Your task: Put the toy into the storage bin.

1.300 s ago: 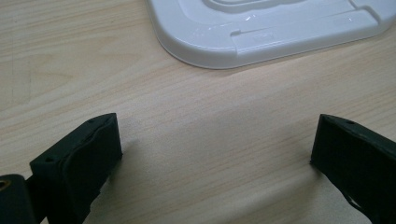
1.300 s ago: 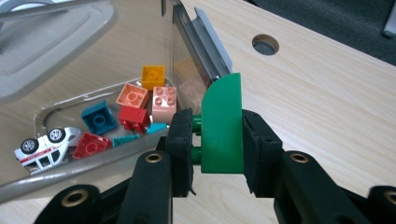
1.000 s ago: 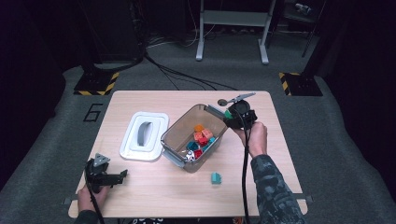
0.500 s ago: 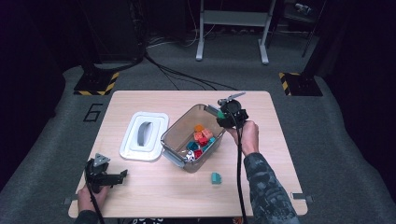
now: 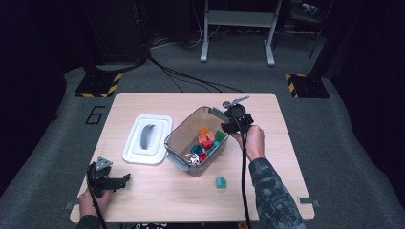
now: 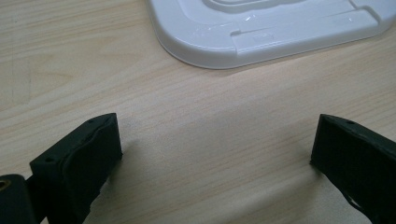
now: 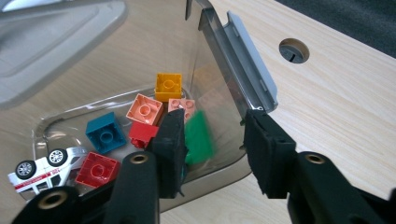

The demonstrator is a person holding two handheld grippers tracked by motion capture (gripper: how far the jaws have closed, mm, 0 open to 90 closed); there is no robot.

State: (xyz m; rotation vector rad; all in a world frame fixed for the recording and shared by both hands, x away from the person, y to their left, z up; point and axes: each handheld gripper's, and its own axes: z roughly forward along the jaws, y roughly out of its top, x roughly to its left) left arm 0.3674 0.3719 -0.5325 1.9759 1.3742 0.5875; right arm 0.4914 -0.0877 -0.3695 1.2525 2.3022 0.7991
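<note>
My right gripper (image 5: 224, 128) hangs over the right rim of the clear plastic bin (image 5: 184, 138). Its jaws have just been opening. In the right gripper view a blurred green brick (image 7: 198, 137) sits loose between the jaws of the right gripper (image 7: 215, 119), beside the left one and clear of the right one, inside the bin wall (image 7: 238, 51). Several coloured bricks and a white toy car (image 7: 42, 170) lie on the bin floor. My left gripper (image 5: 125, 179) rests at the table's near left, open, with bare wood between its jaws (image 6: 215, 135).
The bin's white lid (image 5: 147, 138) lies flat left of the bin; its corner (image 6: 261, 28) lies just ahead of the left gripper. A teal brick (image 5: 220, 182) sits alone on the table in front of the bin. A cable hole (image 7: 294, 50) lies beyond the bin.
The right gripper has shifted slightly left over the bin's rim and its jaws have parted, letting go of the green brick. The left gripper has stayed put.
</note>
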